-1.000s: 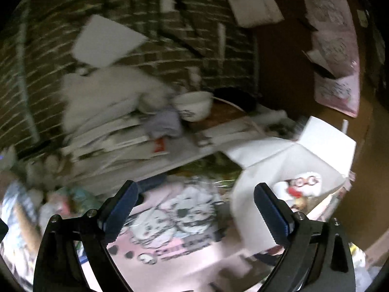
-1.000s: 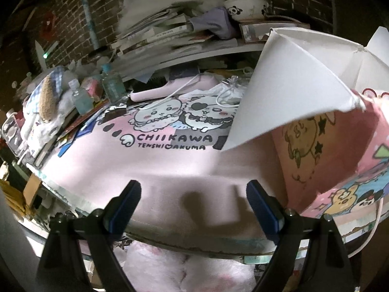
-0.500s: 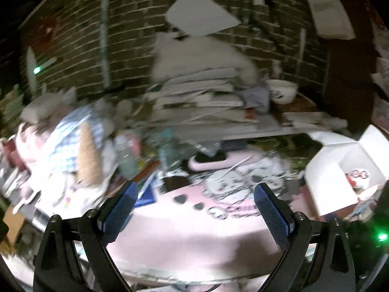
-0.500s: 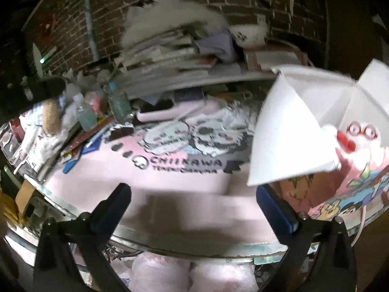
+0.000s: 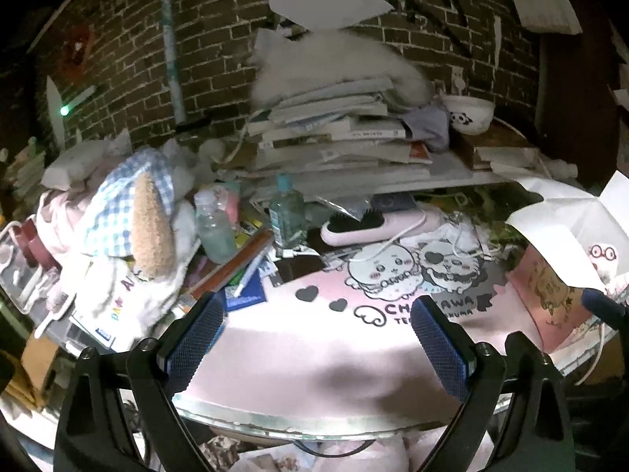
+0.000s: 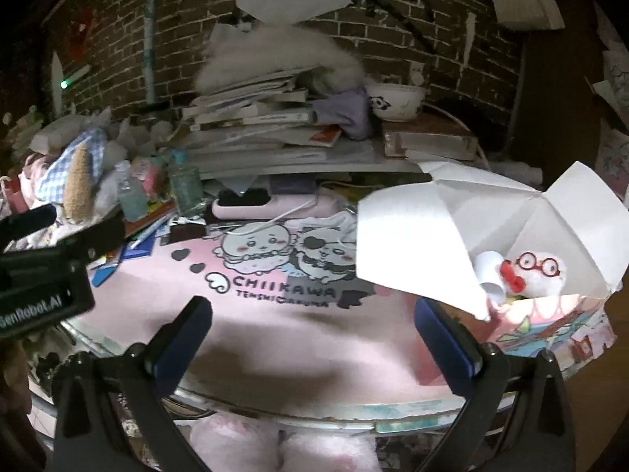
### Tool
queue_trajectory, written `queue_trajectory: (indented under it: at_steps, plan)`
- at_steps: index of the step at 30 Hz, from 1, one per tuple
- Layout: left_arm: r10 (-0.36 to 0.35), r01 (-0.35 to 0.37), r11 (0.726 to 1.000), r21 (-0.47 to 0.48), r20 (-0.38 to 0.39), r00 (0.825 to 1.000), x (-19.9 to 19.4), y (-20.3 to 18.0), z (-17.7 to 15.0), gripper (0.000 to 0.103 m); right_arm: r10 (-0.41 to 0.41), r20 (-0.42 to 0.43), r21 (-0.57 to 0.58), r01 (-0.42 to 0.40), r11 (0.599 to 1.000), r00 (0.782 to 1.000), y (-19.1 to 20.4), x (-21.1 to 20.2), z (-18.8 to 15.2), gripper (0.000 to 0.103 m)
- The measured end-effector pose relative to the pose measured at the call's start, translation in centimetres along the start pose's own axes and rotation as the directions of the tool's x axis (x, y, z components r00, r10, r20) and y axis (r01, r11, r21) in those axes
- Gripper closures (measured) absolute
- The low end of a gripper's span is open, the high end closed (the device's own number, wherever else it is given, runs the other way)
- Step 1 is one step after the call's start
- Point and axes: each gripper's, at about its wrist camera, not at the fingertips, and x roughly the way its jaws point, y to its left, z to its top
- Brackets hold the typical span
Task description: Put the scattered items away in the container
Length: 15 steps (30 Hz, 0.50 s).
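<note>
Claws are both standing wide with nothing between the pads. Over the near edge of the table (image 6: 314, 413), the right claw (image 6: 314, 342) is hanging above the pink mat (image 6: 275, 334), its jaws having just been opening; the left claw (image 5: 318, 338) is hovering there too, holding nothing. At the table's right edge the white box (image 6: 491, 236) is sitting with flaps spread, a small toy with red glasses (image 6: 538, 271) lying inside. Bottles (image 5: 287, 220) and a pink hairbrush (image 5: 373, 228) are lying scattered toward the far left.
</note>
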Motion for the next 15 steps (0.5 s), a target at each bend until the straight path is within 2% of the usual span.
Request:
queue_trajectory:
  at_steps: [5, 15]
  plan:
    - [0.000, 0.000, 1.000, 0.008, -0.016, 1.000, 0.2, -0.2, -0.1, 0.008, 0.012, -0.024, 0.015, -0.012, 1.000, 1.000, -0.4, 0.4, 0.0, 0.001]
    - [0.054, -0.054, 0.999, -0.003, -0.005, 0.999, -0.5, 0.9, -0.1, 0.008, 0.043, 0.000, 0.005, -0.043, 0.999, 0.999, 0.4, -0.2, 0.3, 0.001]
